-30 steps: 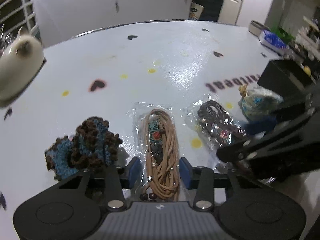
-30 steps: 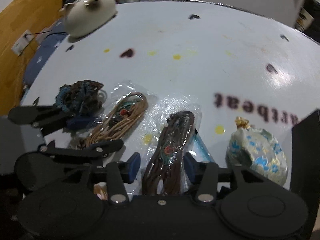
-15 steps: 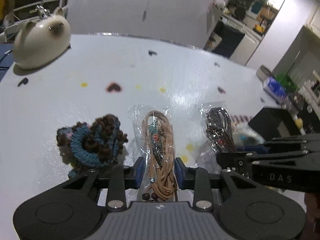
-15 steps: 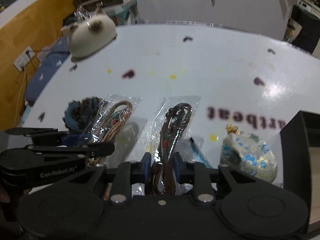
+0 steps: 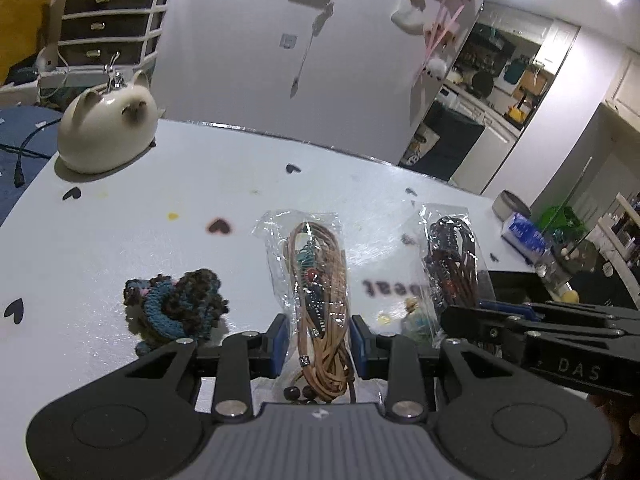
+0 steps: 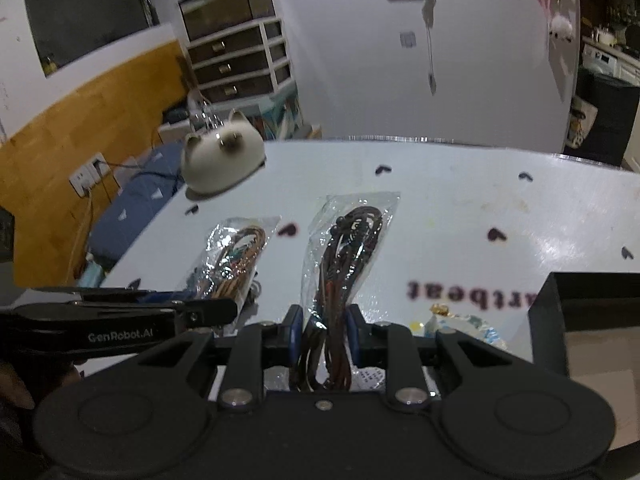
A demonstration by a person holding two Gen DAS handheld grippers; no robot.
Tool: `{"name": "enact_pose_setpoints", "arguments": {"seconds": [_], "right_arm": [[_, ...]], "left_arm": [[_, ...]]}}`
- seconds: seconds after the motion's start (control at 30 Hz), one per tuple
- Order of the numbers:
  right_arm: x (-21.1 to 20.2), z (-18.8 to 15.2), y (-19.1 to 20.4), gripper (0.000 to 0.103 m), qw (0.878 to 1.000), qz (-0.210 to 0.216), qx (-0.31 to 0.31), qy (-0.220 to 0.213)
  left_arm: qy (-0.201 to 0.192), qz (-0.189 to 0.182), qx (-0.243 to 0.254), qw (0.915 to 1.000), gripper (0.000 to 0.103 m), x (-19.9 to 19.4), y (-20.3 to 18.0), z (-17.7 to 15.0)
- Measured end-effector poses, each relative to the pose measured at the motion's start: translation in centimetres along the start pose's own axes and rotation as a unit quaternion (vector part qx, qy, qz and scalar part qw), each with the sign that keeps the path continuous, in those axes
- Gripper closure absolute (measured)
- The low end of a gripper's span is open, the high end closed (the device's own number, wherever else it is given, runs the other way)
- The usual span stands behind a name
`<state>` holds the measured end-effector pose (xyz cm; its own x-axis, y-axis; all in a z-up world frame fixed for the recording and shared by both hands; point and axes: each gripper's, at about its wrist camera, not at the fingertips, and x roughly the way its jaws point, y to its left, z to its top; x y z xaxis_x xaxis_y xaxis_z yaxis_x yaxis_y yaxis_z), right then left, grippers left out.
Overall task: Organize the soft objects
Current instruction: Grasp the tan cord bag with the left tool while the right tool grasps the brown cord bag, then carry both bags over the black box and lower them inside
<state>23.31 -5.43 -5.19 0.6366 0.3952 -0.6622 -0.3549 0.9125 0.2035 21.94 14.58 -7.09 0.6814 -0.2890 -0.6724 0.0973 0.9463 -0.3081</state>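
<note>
White wall [image 5: 240,52], drawer unit [image 6: 240,64] left, wood panelling [image 6: 60,120], kitchen [image 5: 500,92] right.

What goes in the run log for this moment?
left gripper: shut on tan cord bag | right gripper: shut on dark cord bag | crochet piece: on table

Both the left gripper [image 5: 319,339] and right gripper [image 6: 320,330] are matte black, with blue finger pads, silver screws and white lettering.

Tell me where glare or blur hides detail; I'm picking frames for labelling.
Left wrist view: ceiling lights flare at top right, and sheen on the tan cord bag partly veils its contents. Right wrist view: dimmer; the drawer unit is smeared, glare whitens the table at right, and the dark cord bag glints.
</note>
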Motion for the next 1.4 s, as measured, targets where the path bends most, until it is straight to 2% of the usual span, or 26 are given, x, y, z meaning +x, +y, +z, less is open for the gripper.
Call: {"name": "enact_pose_setpoints", "arguments": {"seconds": [0.3,0.8,1.2,1.4], "right_arm": [[-3.3,-0.7,-4.5,0.079,0.999,0.021,0.006,-0.023],[-7.0,-0.4,-17.5,0.079,0.999,0.049,-0.012,-0.008],[-8.5,-1.6,-26.8,0.079,0.999,0.035,-0.002,0.019],[-7.5,-2.5,-30.1,0.079,0.998,0.021,0.005,0.056]], "left_arm": [[-0.025,0.011,-0.013,0.9995,0.069,-0.9,-4.7,-0.7],[-0.028,0.018,-0.054,0.998,0.069,3.6,-16.7,-1.4],[0.018,-0.027,-0.068,0.9972,0.069,10.0,-25.0,-2.1],[0.069,-0.049,-0.102,0.9912,0.069,13.6,-27.1,-2.7]]}}
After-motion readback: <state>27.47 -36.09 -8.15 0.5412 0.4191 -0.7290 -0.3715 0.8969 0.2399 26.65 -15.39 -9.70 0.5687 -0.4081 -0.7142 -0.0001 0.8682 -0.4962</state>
